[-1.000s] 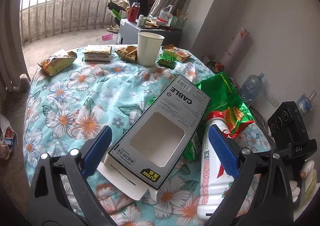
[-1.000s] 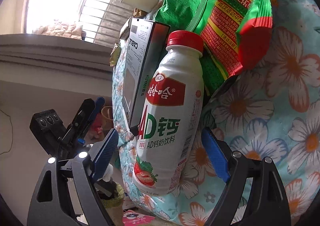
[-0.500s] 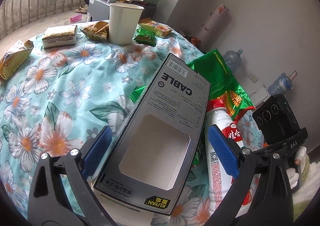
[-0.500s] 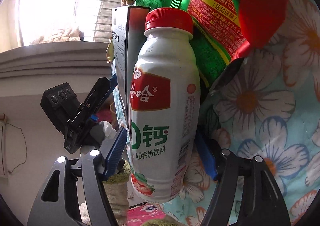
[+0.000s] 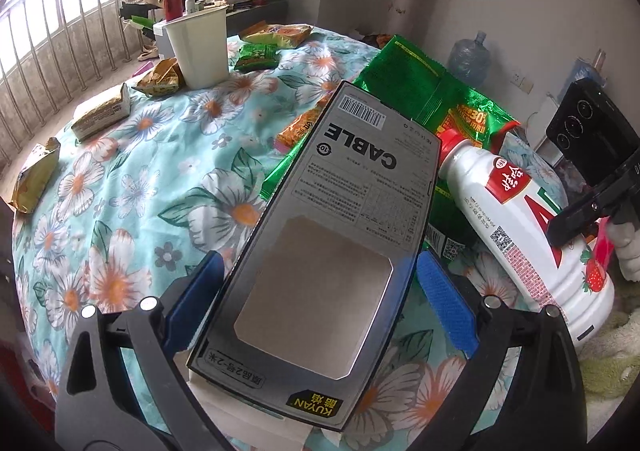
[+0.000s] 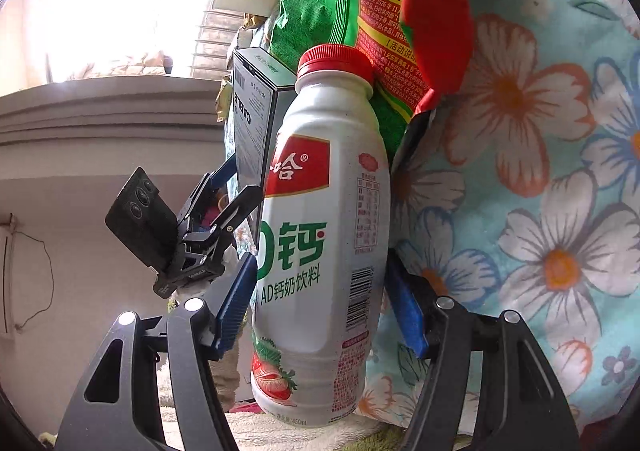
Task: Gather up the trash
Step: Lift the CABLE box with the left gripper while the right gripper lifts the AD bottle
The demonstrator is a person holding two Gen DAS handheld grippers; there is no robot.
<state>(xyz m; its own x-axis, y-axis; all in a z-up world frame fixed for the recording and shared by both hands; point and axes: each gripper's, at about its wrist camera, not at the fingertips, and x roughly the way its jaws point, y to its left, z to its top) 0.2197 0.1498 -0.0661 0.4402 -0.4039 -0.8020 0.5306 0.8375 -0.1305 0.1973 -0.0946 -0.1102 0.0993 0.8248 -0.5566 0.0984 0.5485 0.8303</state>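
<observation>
Right gripper point(image 6: 320, 303) fingers clenched on the white plastic red-capped drink bottle point(image 6: 320, 235); left gripper point(image 5: 316, 295) fingers released around the grey cardboard cable box point(image 5: 332, 235): squeeze its long edges squarely.

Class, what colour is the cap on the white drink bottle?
Red. The bottle cap shows best in the right wrist view.

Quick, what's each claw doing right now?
Left claw: open, the cable box between its pads.
Right claw: shut on the milk bottle.
</observation>
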